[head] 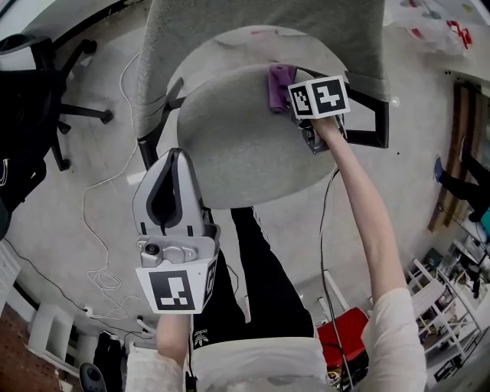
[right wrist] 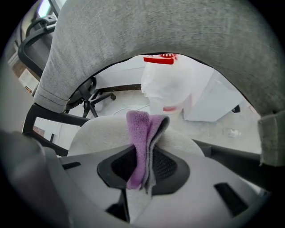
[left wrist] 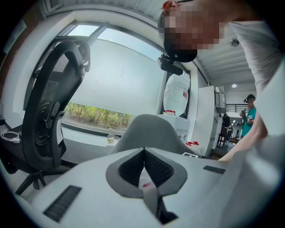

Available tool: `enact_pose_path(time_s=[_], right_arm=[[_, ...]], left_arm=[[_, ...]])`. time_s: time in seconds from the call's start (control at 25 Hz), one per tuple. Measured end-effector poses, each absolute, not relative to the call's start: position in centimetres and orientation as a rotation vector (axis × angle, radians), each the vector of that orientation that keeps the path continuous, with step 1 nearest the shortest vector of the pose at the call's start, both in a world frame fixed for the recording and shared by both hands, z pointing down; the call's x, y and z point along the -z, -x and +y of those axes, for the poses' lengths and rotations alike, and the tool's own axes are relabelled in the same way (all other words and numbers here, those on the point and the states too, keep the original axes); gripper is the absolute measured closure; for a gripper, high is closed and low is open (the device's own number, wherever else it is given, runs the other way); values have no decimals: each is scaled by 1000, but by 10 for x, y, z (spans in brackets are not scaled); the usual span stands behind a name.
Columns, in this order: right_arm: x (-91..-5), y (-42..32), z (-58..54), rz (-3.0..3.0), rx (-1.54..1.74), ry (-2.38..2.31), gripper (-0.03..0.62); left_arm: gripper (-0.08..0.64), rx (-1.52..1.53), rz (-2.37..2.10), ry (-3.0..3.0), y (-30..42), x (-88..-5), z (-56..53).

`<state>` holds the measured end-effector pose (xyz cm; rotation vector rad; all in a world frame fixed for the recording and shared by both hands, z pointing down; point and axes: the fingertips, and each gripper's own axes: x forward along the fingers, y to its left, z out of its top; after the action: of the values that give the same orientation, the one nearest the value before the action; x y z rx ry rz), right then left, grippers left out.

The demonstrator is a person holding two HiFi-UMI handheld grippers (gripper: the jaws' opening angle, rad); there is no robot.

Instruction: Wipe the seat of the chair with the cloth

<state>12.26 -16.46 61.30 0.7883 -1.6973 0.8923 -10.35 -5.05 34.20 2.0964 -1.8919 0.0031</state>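
A grey fabric chair seat (head: 245,145) fills the middle of the head view, its backrest (head: 260,23) at the top. My right gripper (head: 285,90) is at the seat's back right and is shut on a purple cloth (head: 280,86); the cloth (right wrist: 141,147) sticks up folded between the jaws, over the seat (right wrist: 98,131) and under the backrest (right wrist: 147,31). My left gripper (head: 174,157) is held at the seat's front left, jaws shut with nothing between them. In its own view it (left wrist: 143,153) points up at the backrest (left wrist: 149,133).
A black office chair (head: 38,99) stands at the left and also shows as a black mesh chair (left wrist: 49,107). A white cable (head: 99,245) trails on the floor. White plastic bags (right wrist: 171,87) lie behind the chair. A red stool (head: 344,333) and shelving (head: 452,298) are at the lower right.
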Motion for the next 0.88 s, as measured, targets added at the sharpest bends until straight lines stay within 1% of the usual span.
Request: enact_pose_path(time_s=[0.44, 0.88], right_arm=[[-610, -182, -186, -1603, -830, -877, 497], [-607, -215, -200, -1535, -761, -955, 497]], left_arm=[[548, -26, -1878, -2113, 93, -345, -54], [548, -38, -1882, -2117, 92, -346, -56]])
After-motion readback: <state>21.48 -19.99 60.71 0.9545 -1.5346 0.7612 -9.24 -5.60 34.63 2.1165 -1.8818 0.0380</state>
